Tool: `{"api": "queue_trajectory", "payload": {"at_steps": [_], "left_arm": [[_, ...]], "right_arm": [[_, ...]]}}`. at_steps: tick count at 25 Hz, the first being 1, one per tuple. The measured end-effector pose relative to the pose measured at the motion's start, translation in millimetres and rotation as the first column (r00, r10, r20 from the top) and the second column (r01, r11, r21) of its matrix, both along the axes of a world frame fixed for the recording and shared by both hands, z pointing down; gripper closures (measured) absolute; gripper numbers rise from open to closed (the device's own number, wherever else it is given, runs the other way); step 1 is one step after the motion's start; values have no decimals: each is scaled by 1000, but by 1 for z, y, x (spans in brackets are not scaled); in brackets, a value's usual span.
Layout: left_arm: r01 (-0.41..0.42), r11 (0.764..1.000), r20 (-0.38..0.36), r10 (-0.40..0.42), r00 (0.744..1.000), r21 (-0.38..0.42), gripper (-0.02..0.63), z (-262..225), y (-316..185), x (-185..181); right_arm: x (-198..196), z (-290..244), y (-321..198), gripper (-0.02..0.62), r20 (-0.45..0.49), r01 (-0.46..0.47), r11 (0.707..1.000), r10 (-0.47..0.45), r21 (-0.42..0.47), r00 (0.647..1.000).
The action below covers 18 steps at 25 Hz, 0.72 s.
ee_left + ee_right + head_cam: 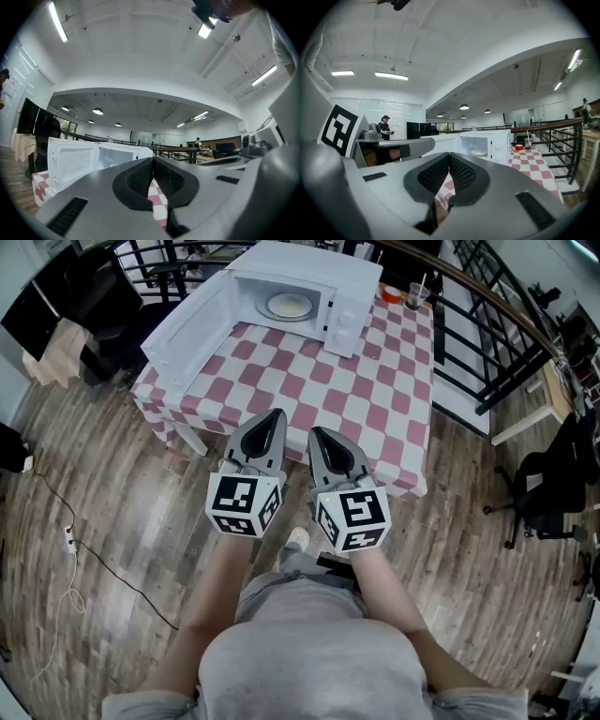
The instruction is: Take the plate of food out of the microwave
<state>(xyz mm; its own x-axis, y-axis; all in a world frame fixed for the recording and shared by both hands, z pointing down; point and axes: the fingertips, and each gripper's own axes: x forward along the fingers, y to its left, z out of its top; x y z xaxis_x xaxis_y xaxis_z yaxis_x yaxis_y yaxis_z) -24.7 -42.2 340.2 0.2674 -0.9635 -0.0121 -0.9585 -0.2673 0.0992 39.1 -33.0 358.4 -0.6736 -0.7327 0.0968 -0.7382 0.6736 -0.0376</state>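
A white microwave [323, 273] stands at the far side of a table with a red-and-white checked cloth [328, 390], its door [192, 324] swung wide to the left. Inside lies a pale plate of food [289, 306], also small in the right gripper view as the plate [478, 152] in the microwave [487, 143]. My left gripper [276, 415] and right gripper [317, 433] hover side by side near the table's front edge, far short of the microwave. Both are shut and hold nothing. In the left gripper view the left gripper [153, 161] faces the open door [70, 161].
A red bowl [391, 293] and a cup with a straw [414, 296] sit on the table right of the microwave. A black railing [497, 324] runs along the right. Chairs [103, 306] stand at the left, an office chair [553, 479] at the right. A cable [84, 559] lies on the wood floor.
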Motion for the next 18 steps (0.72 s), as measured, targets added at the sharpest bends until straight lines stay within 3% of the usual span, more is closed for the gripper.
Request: {"api": "queue_trajectory", "payload": {"at_steps": [18], "left_arm": [[13, 1000, -1, -13, 1000, -11, 603, 5, -93, -7]], "right_arm": [[-12, 3, -91, 569, -20, 32, 999, -32, -1, 999]]}}
